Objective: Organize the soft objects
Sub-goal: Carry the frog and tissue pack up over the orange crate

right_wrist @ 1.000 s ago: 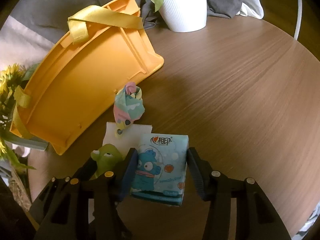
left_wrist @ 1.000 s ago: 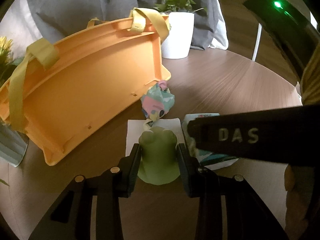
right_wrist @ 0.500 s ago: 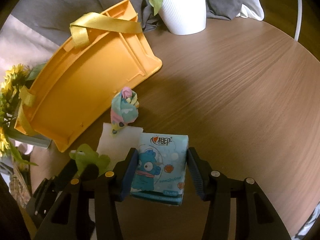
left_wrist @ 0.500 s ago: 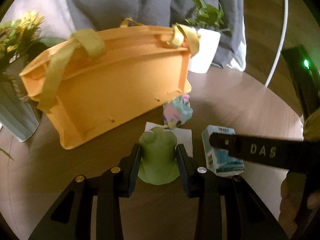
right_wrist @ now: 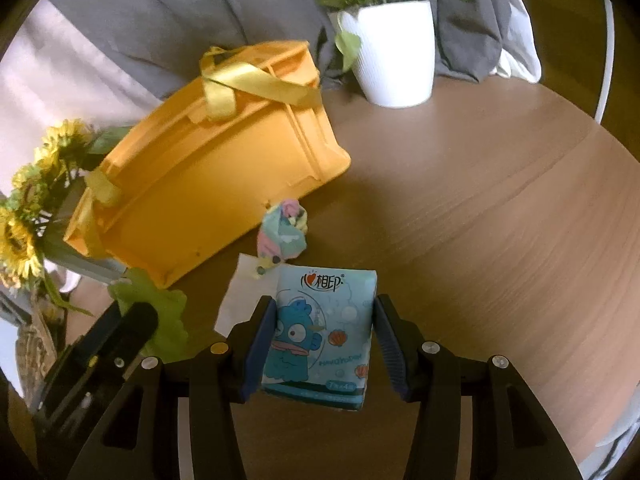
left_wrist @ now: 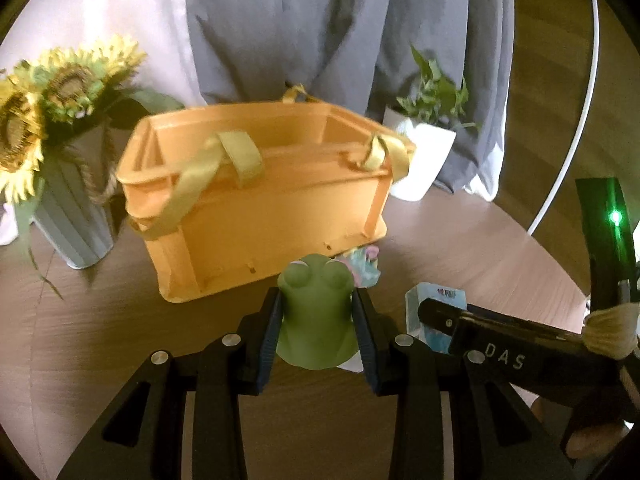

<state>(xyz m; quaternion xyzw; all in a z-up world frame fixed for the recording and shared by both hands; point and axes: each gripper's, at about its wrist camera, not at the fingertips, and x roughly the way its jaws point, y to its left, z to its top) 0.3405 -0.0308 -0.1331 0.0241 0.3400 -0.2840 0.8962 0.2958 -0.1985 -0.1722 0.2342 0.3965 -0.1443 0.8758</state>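
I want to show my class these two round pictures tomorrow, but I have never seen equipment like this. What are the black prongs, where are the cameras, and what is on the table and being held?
There is no robot here: a person holds a two-finger tool in each hand, and a wide-angle camera on each looks along its fingers. In the left view, the left tool grips a green frog toy. In the right view, the right tool grips a blue tissue pack. On the round wooden table stand an orange basket, a sunflower vase and a potted plant; a pastel cloth bundle and a white napkin lie nearby.

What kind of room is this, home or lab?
Most likely a home living space, staged for tidying: a round wooden table, grey curtains behind it, a potted plant and a vase of sunflowers beside an orange storage basket.
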